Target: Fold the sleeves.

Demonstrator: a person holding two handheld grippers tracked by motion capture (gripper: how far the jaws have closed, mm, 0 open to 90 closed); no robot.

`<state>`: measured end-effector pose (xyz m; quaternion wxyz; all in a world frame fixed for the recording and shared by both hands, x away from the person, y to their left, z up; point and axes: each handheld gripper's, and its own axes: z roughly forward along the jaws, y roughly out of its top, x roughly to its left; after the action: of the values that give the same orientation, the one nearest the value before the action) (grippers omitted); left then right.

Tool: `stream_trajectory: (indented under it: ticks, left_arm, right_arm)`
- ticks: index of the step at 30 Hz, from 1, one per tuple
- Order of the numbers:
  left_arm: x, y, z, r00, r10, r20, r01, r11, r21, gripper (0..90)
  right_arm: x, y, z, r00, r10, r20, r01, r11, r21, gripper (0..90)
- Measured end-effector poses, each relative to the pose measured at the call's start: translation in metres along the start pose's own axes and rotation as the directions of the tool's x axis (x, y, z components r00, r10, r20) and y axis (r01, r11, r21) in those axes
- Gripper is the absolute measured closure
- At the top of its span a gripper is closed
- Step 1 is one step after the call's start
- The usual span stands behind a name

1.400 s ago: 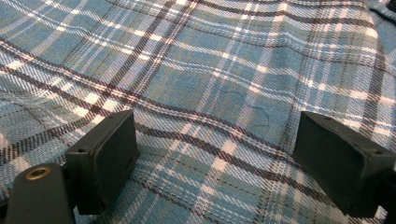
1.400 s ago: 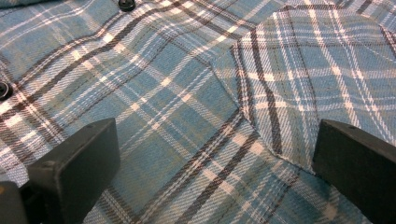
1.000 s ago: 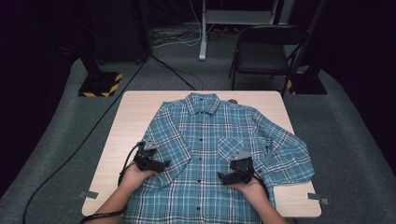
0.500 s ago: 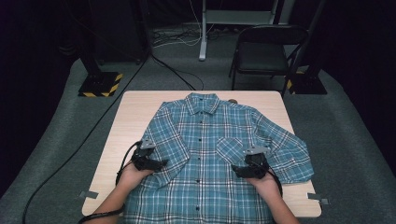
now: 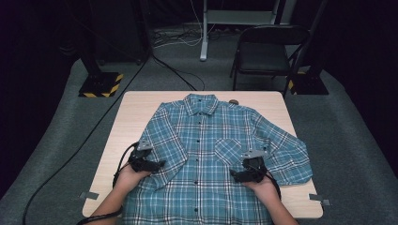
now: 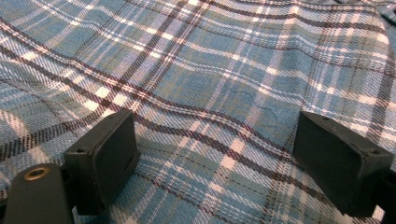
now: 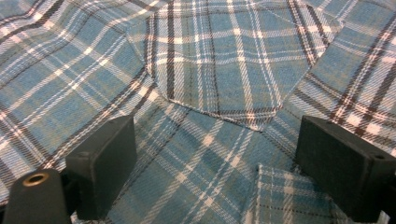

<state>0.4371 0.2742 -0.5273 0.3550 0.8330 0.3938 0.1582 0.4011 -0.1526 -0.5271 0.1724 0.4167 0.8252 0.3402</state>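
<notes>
A blue plaid shirt (image 5: 211,154) lies spread flat, front up and buttoned, across the middle of the wooden table (image 5: 133,112), collar at the far edge, hem hanging over the near edge between the person's forearms. Both sleeves are folded down along its sides, the right one bunching near the table's right edge.

On the left, the left gripper (image 5: 157,164) sits low over the shirt's left side, just at the sleeve, with the left hand (image 5: 127,176) behind it. In the left gripper view its jaws stand wide apart with nothing but flat plaid cloth lying below and between them; the pads pinch nothing. Released, then.

Over on the right, the right gripper (image 5: 237,174) hovers over the shirt's right front, just near of the chest pocket (image 7: 224,65), with the right hand (image 5: 259,185) cupping it from the near side. Its jaws have just been opening a touch, and they stand spread with only cloth beneath, a small fold showing near the right jaw. No grasp there either.

Beyond the table a black folding chair (image 5: 267,51) stands on the grey carpet at the far right.
</notes>
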Motion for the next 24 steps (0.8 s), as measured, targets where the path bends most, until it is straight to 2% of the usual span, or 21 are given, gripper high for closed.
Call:
stream_trajectory:
  ticks: [2,4,7,9,12,16,19,24]
  left_arm:
    - [0.001,-0.001,-0.001,1.0,-0.002,0.0,0.002,1.0,-0.001,13.5]
    - [0.002,-0.001,-0.001,1.0,-0.006,0.0,0.006,1.0,-0.001,13.5]
    - [0.003,-0.001,-0.001,0.9999,-0.01,-0.002,0.01,0.9999,-0.003,13.5]
    - [0.002,-0.001,-0.001,0.9999,-0.009,-0.004,0.009,1.0,-0.002,13.5]
    - [0.002,-0.002,-0.001,0.9999,-0.004,-0.009,0.004,1.0,0.0,13.5]
    - [0.002,-0.002,-0.002,0.9999,-0.008,-0.008,0.008,1.0,-0.002,13.5]
    - [0.003,-0.002,-0.002,0.9999,-0.01,-0.005,0.01,0.9999,-0.002,13.5]
    - [0.004,-0.002,-0.003,0.9999,-0.011,-0.006,0.011,0.9999,-0.002,13.6]
  right_arm:
    - [0.001,0.002,-0.001,1.0,0.002,-0.009,-0.001,1.0,0.013,16.0]
    - [0.0,0.008,-0.008,0.9997,0.009,-0.024,-0.01,1.0,-0.009,17.2]
    - [-0.008,0.015,-0.022,1.0,0.008,0.006,-0.007,0.998,-0.063,16.6]
    - [-0.016,0.016,-0.027,0.9996,0.015,0.025,-0.013,0.998,-0.067,16.8]
    - [-0.032,0.009,-0.031,0.9975,0.047,0.054,-0.044,0.998,-0.047,17.9]
    - [-0.049,-0.002,-0.028,0.9913,0.095,0.091,-0.093,0.995,-0.026,21.6]
    - [-0.052,-0.007,-0.022,0.9914,0.076,0.107,-0.078,0.997,0.009,22.5]
    - [-0.051,-0.008,-0.019,0.9926,0.075,0.096,-0.077,0.997,0.011,24.2]
